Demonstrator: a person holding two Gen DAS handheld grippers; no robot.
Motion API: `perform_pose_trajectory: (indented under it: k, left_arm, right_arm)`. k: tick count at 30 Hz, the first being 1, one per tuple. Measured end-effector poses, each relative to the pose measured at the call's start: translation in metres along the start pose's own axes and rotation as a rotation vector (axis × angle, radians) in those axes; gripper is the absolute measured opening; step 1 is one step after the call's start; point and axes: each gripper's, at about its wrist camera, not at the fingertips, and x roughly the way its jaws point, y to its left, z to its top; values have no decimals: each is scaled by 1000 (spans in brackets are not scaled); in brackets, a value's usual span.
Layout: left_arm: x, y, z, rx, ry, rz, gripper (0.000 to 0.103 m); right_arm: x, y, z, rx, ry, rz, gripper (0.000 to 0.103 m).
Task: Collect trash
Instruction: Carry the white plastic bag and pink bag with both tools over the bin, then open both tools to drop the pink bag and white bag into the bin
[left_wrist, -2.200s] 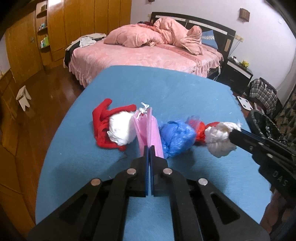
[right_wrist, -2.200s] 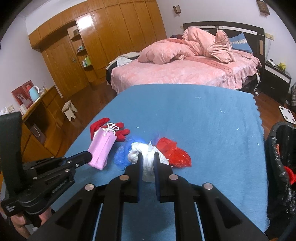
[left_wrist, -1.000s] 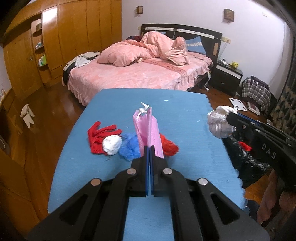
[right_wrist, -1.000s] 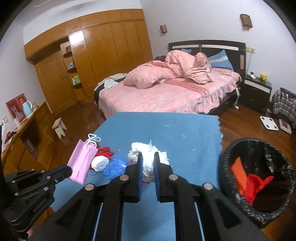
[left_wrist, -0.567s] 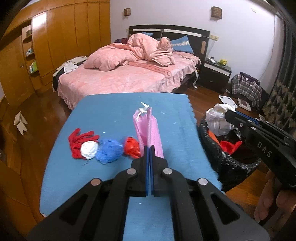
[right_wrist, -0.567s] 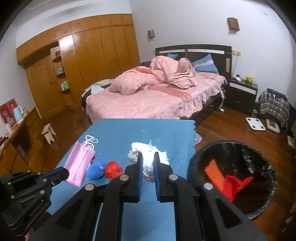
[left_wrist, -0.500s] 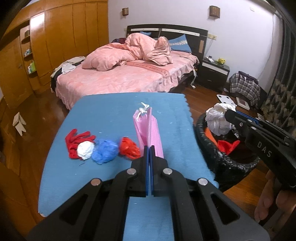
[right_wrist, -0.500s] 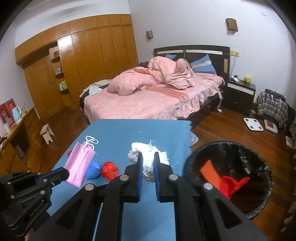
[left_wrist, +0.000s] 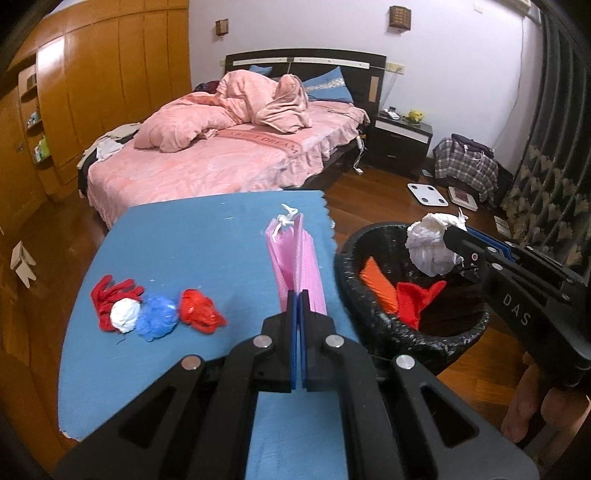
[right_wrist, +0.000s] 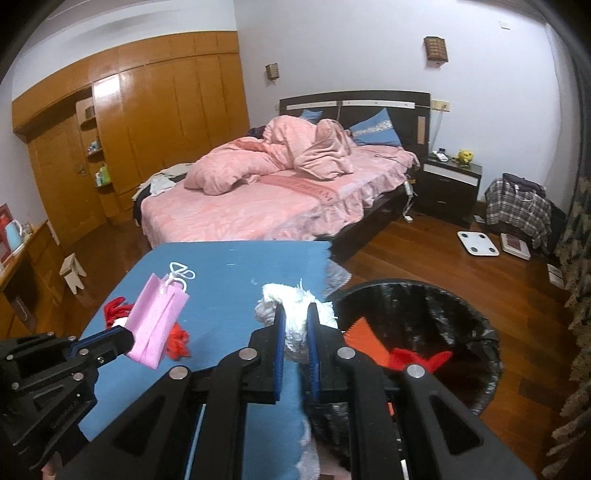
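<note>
White wad (left_wrist: 432, 248) is hanging clamped in right gripper (right_wrist: 294, 332) over bin (left_wrist: 376, 328), left gripper (left_wrist: 297, 295) pinching pink bag (left_wrist: 295, 258); early release risks missing

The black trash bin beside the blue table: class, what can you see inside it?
Inside the black trash bin lie an orange piece and a crumpled red piece on the black liner. The right gripper and its white wad cover part; anything underneath is hidden.
</note>
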Motion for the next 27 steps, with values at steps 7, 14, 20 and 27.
perform_pose_trajectory:
  k: [7,14,20,27]
  left_arm:
    - [20,-39,8,21,26,-46,1]
    - [59,-88,12,52,58,-128,1]
    - [103,-114,8,68,115,-161,1]
    - [148,-139,17,102,134,-222,4]
  right_arm:
    - [2,-44,3,20,15,-55,11]
    - [24,-102,-8,70,81,-113,11]
    - [54,-135,-22,93,140,-147,11]
    - [90,-164,-32,115,188,-170,12]
